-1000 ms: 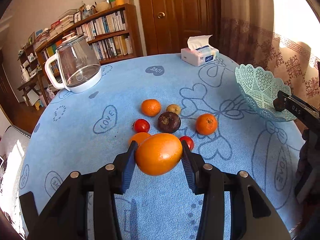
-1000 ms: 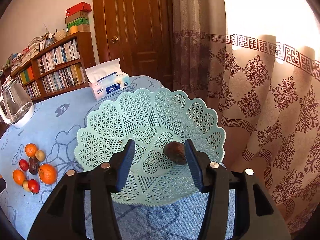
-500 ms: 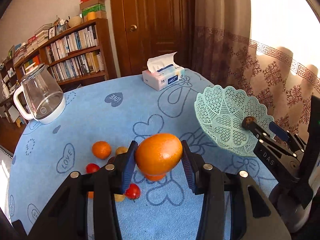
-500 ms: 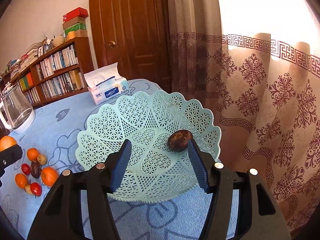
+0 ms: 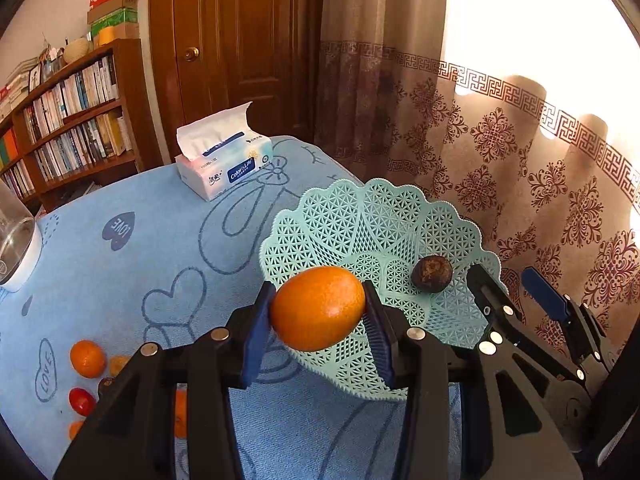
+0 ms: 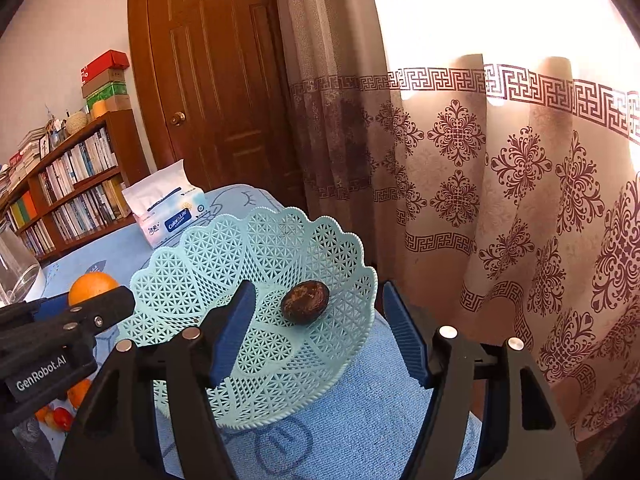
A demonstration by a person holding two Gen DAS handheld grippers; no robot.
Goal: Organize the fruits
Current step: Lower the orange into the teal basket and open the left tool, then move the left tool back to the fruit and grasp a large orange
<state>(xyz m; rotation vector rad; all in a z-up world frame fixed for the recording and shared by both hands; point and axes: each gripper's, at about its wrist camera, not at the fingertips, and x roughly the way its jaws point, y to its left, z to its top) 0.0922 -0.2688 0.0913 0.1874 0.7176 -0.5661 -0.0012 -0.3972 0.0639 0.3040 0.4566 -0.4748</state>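
My left gripper (image 5: 318, 314) is shut on a large orange (image 5: 318, 313) and holds it over the near left rim of the mint lattice basket (image 5: 332, 232). In the right wrist view that orange (image 6: 93, 286) shows at the left, above the left gripper's finger. A dark brown round fruit (image 6: 305, 301) lies alone inside the basket (image 6: 224, 256). My right gripper (image 6: 320, 336) hangs just before the basket, its jaws opening, pads clear of the fruit. Several small oranges and red fruits (image 5: 87, 358) lie on the blue cloth at the lower left.
A tissue pack (image 5: 224, 168) stands behind the basket on the blue tablecloth (image 5: 140, 248). A glass kettle (image 5: 14, 248) sits at the left edge. A patterned curtain (image 6: 500, 200) hangs close behind the basket; a bookshelf and wooden door stand beyond.
The left gripper carried the orange rightward from over the fruit pile to the basket's rim. The right gripper's jaws widened and the dark fruit dropped out of them into the basket.
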